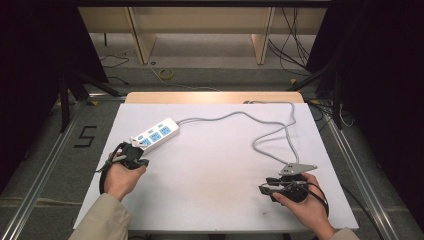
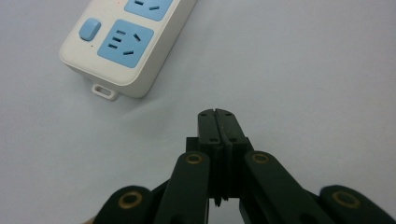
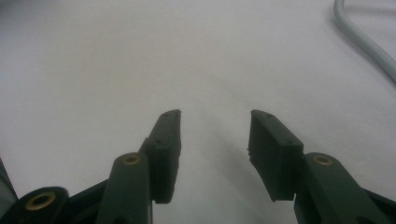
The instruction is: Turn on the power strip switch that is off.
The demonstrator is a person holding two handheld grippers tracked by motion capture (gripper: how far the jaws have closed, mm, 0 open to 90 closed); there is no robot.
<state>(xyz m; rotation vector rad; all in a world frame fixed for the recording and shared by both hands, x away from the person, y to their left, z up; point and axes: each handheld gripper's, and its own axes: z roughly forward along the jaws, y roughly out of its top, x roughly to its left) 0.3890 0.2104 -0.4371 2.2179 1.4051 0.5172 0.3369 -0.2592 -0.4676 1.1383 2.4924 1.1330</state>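
- One white power strip lies on the left half of a white table, set at a slant, its near end just ahead of the left gripper.
- Three blue socket panels show on the strip's top face in the high view; in the left gripper view two panels and one blue rocker switch can be counted on the strip, plus a small mounting tab at its end.
- One grey cable runs from the strip's far end across the back of the table, then loops down the right side toward the right gripper; a stretch of it crosses the upper right corner of the right gripper view.
- Two grippers are in play, one in each of the person's hands: the left hand near the table's left edge, the right hand near its front right corner.
- The left gripper has its jaws pressed together with nothing between them, tips apart from the strip.
- The right gripper has its jaws spread wide over bare tabletop, holding nothing.
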